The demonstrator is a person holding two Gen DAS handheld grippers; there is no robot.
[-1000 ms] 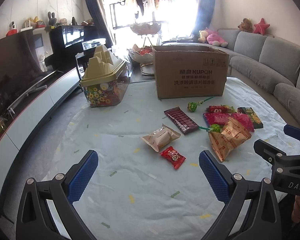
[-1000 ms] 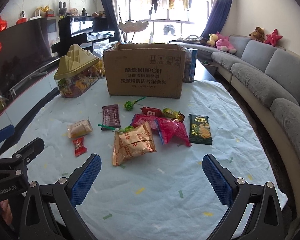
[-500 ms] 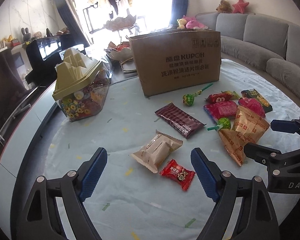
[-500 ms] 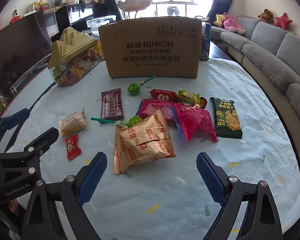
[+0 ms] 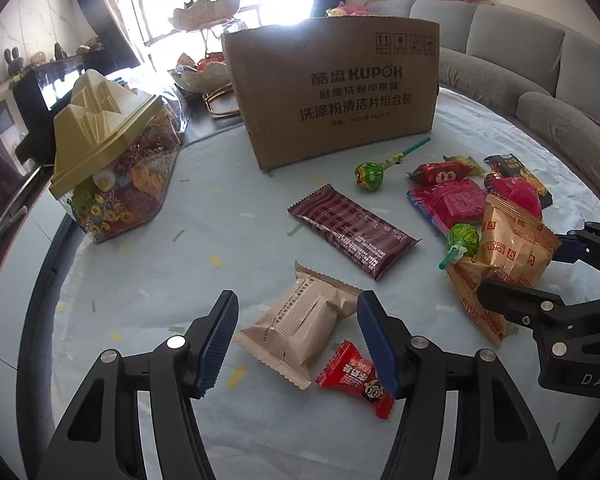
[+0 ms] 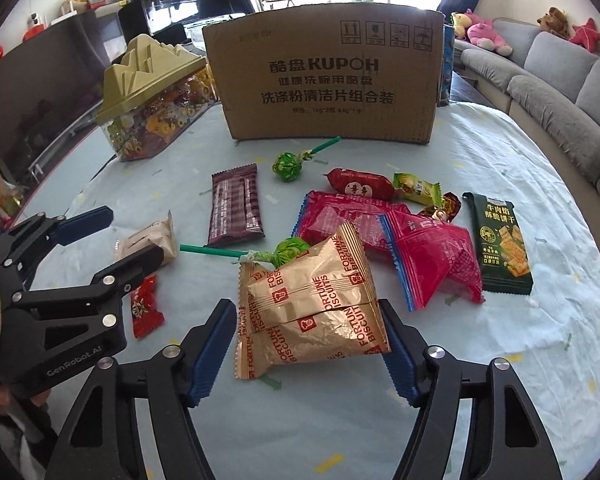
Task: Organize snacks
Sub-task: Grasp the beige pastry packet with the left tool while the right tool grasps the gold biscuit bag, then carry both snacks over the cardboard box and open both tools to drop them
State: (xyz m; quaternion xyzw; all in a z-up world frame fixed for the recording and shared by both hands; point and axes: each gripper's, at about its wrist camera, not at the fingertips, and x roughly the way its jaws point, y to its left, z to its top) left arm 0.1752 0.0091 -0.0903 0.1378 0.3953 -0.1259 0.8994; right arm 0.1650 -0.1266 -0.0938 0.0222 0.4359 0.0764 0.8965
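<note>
My left gripper (image 5: pixel 296 340) is open and straddles a beige snack pack (image 5: pixel 300 320) on the table; a small red candy (image 5: pixel 356 376) lies by its right finger. My right gripper (image 6: pixel 308 348) is open around a gold Fortune Biscuits bag (image 6: pixel 312 300). The brown cardboard box (image 6: pixel 324 80) stands behind the snacks and also shows in the left wrist view (image 5: pixel 332 88). A maroon bar (image 5: pixel 352 236), two green lollipops (image 6: pixel 288 166), red packs (image 6: pixel 432 256) and a dark green biscuit pack (image 6: pixel 500 244) lie scattered.
A clear candy jar with a gold mountain-shaped lid (image 5: pixel 108 160) stands at the left on the pale blue tablecloth (image 5: pixel 140 280). A grey sofa (image 6: pixel 560 92) runs along the right. A dark cabinet (image 6: pixel 40 80) is at the left.
Both grippers moved forward and down toward the snacks and narrowed. The left now straddles the beige pack and the right straddles the gold biscuit bag.
</note>
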